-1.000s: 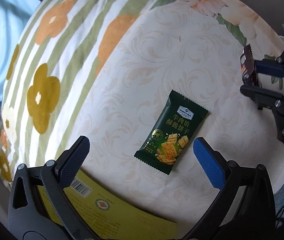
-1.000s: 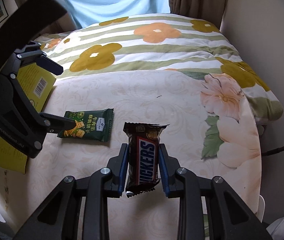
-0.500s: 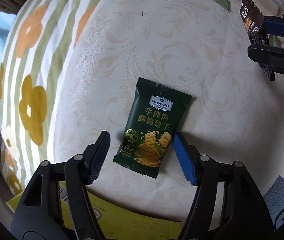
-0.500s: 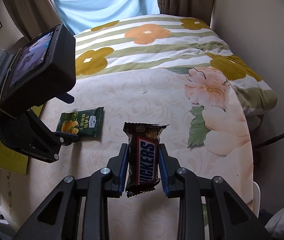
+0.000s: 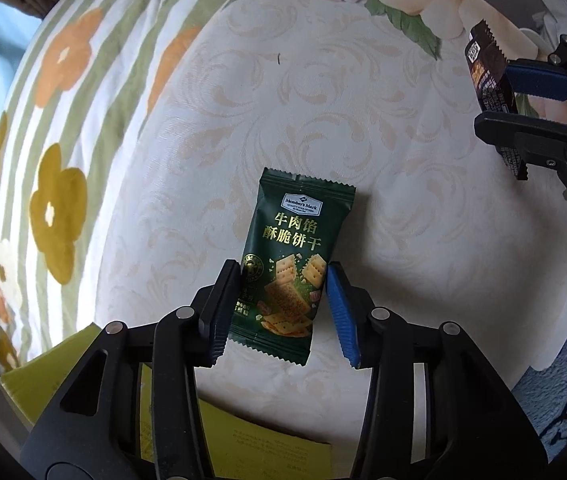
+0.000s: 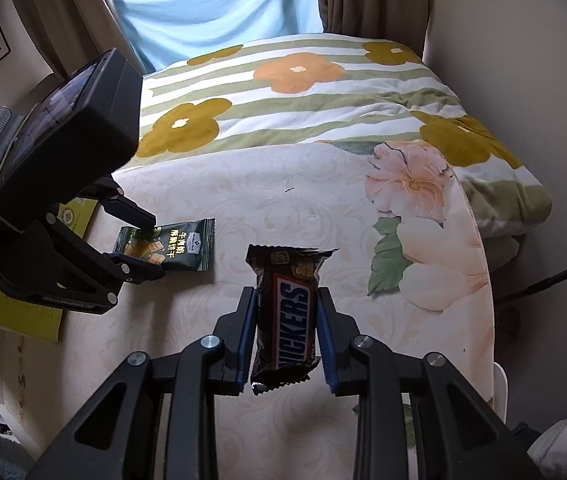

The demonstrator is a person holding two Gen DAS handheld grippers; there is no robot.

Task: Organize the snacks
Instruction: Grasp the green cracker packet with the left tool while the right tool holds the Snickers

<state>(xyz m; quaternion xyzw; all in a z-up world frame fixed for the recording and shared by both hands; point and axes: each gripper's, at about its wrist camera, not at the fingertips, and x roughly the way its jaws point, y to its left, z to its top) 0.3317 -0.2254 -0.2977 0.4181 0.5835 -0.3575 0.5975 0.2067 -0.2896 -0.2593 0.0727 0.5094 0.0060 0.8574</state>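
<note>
A dark green cracker packet (image 5: 289,264) lies flat on the round table's cream floral cloth (image 5: 323,112). My left gripper (image 5: 283,304) has closed in on the packet's near end, with a finger touching each long edge. The packet also shows in the right wrist view (image 6: 171,245), with the left gripper (image 6: 145,248) around its left end. My right gripper (image 6: 286,332) is shut on a brown Snickers bar (image 6: 289,316) and holds it above the cloth at the table's right side. The bar (image 5: 487,72) also appears at the right edge of the left wrist view.
A yellow-green box (image 5: 243,444) lies at the table's near-left edge, under the left gripper; it also shows in the right wrist view (image 6: 15,312). A bed with a striped flowered cover (image 6: 303,92) stands behind the table. A dark cable (image 6: 555,276) hangs at right.
My left gripper has come down over the green packet and narrowed from wide open until its fingers touch the packet's sides. My right gripper still holds the Snickers bar, almost unmoved.
</note>
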